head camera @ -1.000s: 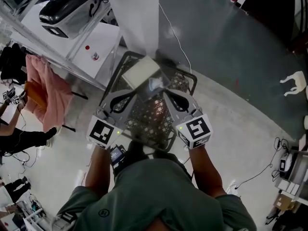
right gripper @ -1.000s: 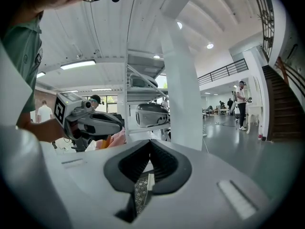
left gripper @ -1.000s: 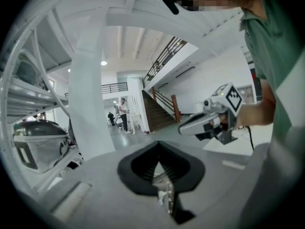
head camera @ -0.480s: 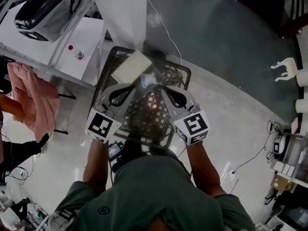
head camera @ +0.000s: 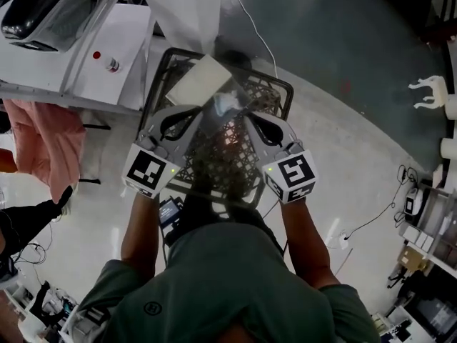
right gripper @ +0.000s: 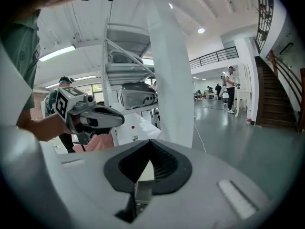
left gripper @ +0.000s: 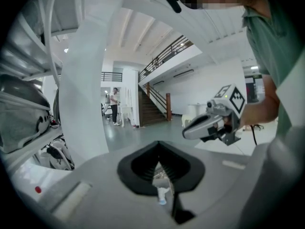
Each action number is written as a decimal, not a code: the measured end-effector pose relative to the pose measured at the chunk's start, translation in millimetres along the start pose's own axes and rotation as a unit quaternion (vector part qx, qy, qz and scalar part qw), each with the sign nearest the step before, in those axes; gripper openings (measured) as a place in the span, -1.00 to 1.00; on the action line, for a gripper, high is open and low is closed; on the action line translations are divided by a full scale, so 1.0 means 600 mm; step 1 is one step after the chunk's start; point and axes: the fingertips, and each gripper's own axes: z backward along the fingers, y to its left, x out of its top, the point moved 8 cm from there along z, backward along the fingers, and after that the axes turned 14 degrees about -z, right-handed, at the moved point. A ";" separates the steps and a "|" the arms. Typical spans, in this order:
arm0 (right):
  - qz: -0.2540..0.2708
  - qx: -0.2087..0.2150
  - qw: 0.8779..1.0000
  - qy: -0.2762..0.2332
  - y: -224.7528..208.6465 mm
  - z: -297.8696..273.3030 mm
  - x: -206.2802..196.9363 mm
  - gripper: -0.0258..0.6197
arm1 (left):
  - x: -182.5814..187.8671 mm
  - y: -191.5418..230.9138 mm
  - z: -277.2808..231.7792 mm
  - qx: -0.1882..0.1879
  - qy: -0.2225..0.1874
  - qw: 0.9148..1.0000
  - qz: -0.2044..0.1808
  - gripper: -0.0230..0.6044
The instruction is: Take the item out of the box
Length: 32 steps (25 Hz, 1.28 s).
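Item (head camera: 203, 78), 1 in 1 mesh box (head camera: 288, 95), left gripper (head camera: 203, 111), right gripper (head camera: 243, 111), both closed

In the basket (head camera: 288, 97), the box (head camera: 200, 81) sits at eleven o'clock; the item (head camera: 227, 105), seemingly, just at its four o'clock.

The basket (head camera: 284, 86) was black openwork lattice (metal or plastic, hard to tell). The box (head camera: 203, 84) looked matt cream card, and the clear wrap (head camera: 225, 106) was crinkled, glossy film. The left gripper (head camera: 202, 111) and right gripper (head camera: 245, 113) had smooth, matt grey plastic shells. The floor (head camera: 343, 163) shone, polished. The pink cloth (head camera: 43, 145) looked soft.
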 end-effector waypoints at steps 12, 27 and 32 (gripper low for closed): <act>-0.025 -0.002 0.998 0.049 -0.057 -0.110 -0.064 -0.90 | -0.103 0.044 -0.030 -0.015 0.042 0.999 0.031 -0.92; -0.048 -0.029 0.991 0.118 -0.146 -0.243 -0.196 -0.89 | -0.248 0.066 -0.080 -0.036 0.071 0.995 0.059 -0.92; -0.057 -0.038 0.988 0.140 -0.177 -0.272 -0.234 -0.83 | -0.281 0.064 -0.099 -0.046 0.081 0.993 0.074 -0.92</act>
